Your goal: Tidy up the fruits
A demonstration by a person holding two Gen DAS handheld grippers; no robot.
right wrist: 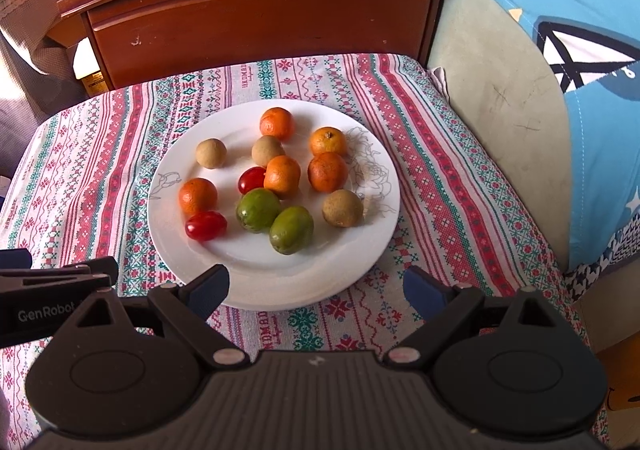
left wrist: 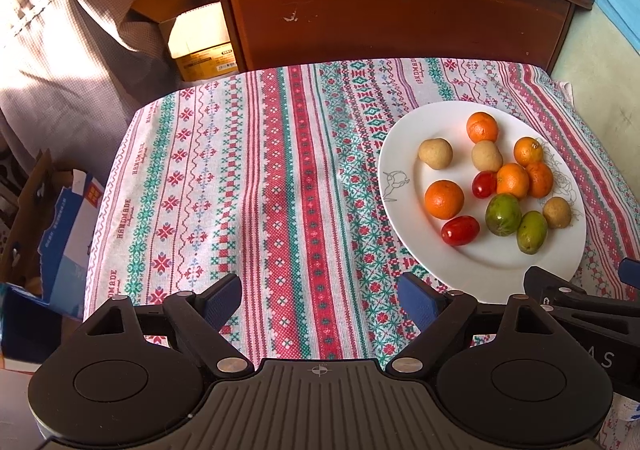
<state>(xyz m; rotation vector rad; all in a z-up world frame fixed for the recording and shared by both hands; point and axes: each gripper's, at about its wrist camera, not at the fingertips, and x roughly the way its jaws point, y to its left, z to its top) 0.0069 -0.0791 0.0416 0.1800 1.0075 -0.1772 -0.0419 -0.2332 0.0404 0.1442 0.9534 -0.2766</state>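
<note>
Right wrist view: white plate [right wrist: 276,282] sits on the patterned tablecloth [right wrist: 440,177] with all visible fruit on it, mixed: five oranges [right wrist: 198,197], three tan round fruits [right wrist: 343,207], two green oval fruits [right wrist: 291,229], two red cherry tomatoes [right wrist: 205,225]. No fruit on the cloth itself. Kinds are interleaved, not grouped, so it fits either fruit gathered onto the plate as the end state, or a pile about to be sorted by kind; can't settle which from this.

Right gripper [right wrist: 316,286] hovers at the plate's near rim, fingers spread wide, holding nothing. Left gripper [left wrist: 320,298] is over bare cloth left of the plate, also spread and empty.

Materials: plate is glossy glazed ceramic, line-drawn flower on the rim. Oranges are dimpled and matte, tomatoes smooth and shiny, green ones waxy, tan ones dull and rough-skinned. All small and rounded, likely to roll. Cloth is woven, cross-stitch style bands. Dark wooden cabinet [right wrist: 256,17] behind
</note>
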